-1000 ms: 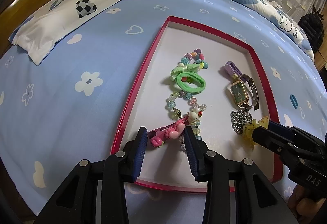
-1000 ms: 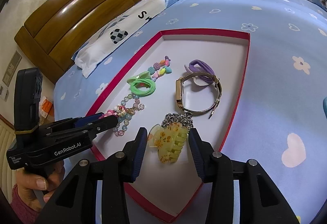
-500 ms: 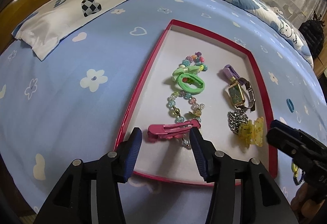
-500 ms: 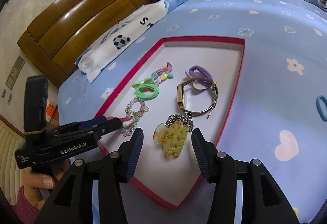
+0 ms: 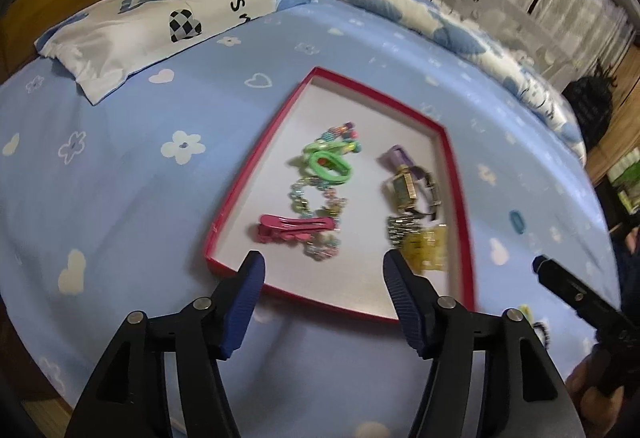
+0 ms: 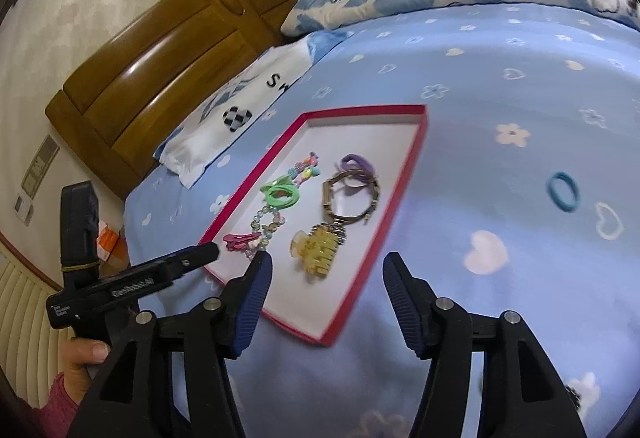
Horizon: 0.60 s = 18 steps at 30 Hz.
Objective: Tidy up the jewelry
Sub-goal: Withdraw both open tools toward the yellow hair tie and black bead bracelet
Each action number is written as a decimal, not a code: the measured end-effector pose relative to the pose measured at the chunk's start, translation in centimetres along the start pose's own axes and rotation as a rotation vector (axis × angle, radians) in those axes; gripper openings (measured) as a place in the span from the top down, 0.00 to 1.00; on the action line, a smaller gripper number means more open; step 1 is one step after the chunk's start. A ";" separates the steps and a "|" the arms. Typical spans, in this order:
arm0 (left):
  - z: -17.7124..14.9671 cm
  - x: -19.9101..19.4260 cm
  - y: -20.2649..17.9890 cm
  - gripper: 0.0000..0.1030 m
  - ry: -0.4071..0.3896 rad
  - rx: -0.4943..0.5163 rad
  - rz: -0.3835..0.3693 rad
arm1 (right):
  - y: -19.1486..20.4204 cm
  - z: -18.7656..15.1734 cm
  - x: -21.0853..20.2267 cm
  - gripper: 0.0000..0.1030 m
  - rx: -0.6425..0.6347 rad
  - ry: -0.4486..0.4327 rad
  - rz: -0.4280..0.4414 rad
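Observation:
A red-rimmed white tray (image 5: 454, 174) (image 6: 404, 182) lies on the blue bedsheet. In it lie a pink hair clip (image 5: 294, 228) (image 6: 240, 240), a beaded bracelet (image 5: 316, 198), a green hair tie (image 5: 330, 164) (image 6: 280, 196), a watch (image 5: 408, 188) (image 6: 350, 198), a purple hair tie (image 6: 358, 164), a chain (image 5: 400, 230) and a yellow claw clip (image 5: 426, 250) (image 6: 318, 250). My left gripper (image 5: 324, 302) is open and empty, above the tray's near edge. My right gripper (image 6: 326, 300) is open and empty, above the tray's near corner.
A blue hair tie (image 6: 563, 192) (image 5: 516, 221) lies on the sheet right of the tray. Small items (image 5: 532, 318) lie on the sheet near the right gripper. Pillows (image 5: 152, 22) and a wooden headboard (image 6: 160, 78) stand at the far side.
Both grippers have pulled back and up from the tray and opened wider. The pink clip and the yellow claw clip now lie free in the tray.

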<state>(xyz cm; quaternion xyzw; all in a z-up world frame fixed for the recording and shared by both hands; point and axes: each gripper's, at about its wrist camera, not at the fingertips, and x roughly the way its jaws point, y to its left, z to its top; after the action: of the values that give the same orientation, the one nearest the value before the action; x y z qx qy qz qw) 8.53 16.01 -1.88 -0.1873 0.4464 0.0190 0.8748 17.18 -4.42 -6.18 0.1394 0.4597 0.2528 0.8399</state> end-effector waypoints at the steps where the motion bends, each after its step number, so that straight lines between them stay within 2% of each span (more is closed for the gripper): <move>1: -0.3 -0.5 -0.1 0.36 -0.011 -0.003 -0.009 | -0.2 -0.1 -0.5 0.41 0.005 -0.005 -0.004; 5: -1.2 -2.3 -1.0 0.31 -0.038 -0.001 -0.047 | -1.1 -0.9 -3.0 0.34 0.023 -0.039 -0.028; 12: -2.5 -4.7 -3.1 0.27 -0.058 0.059 -0.087 | -3.1 -2.9 -7.5 0.32 0.056 -0.093 -0.084; 18: -3.8 -4.9 -4.9 0.27 -0.034 0.116 -0.119 | -5.9 -4.9 -11.0 0.32 0.118 -0.138 -0.144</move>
<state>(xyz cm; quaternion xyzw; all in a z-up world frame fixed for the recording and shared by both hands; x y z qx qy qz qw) 3.62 10.78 1.52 -0.1619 0.4199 -0.0557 0.8913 9.87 -15.40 -3.81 0.1725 0.4235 0.1542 0.8758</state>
